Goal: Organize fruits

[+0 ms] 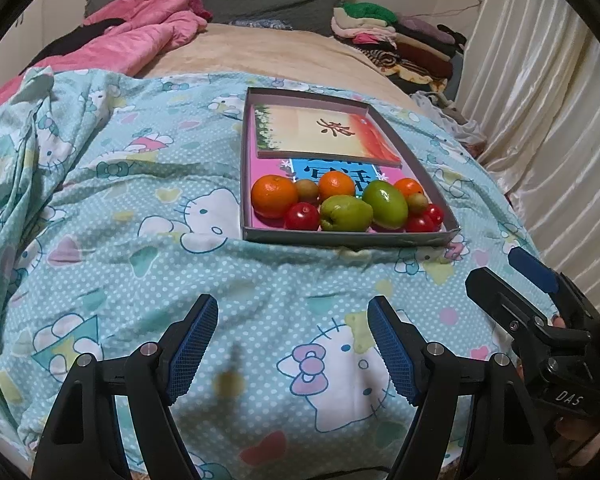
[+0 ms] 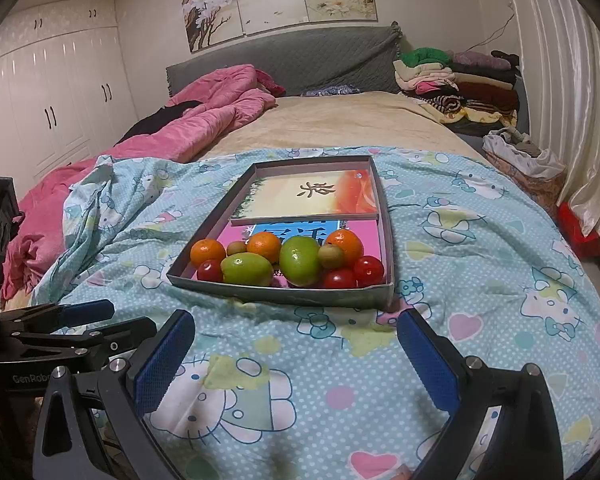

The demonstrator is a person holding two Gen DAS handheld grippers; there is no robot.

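Hovering over the bed (image 1: 220, 280): fruits (image 1: 340, 204) crowd the tray's (image 1: 340, 240) near end, 12 o'clock of right gripper (image 2: 296, 356), 1 o'clock of left gripper (image 1: 292, 344). Both jaws wide, empty; right seems nearer.

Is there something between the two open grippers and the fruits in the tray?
Only the tray's low near wall. Bare bedcover lies between the left gripper, the right gripper and the fruits.

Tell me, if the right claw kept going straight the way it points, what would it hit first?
Probably the cartoon-print bedsheet under the open right claw, short of the tray of fruit; depth is hard to judge.
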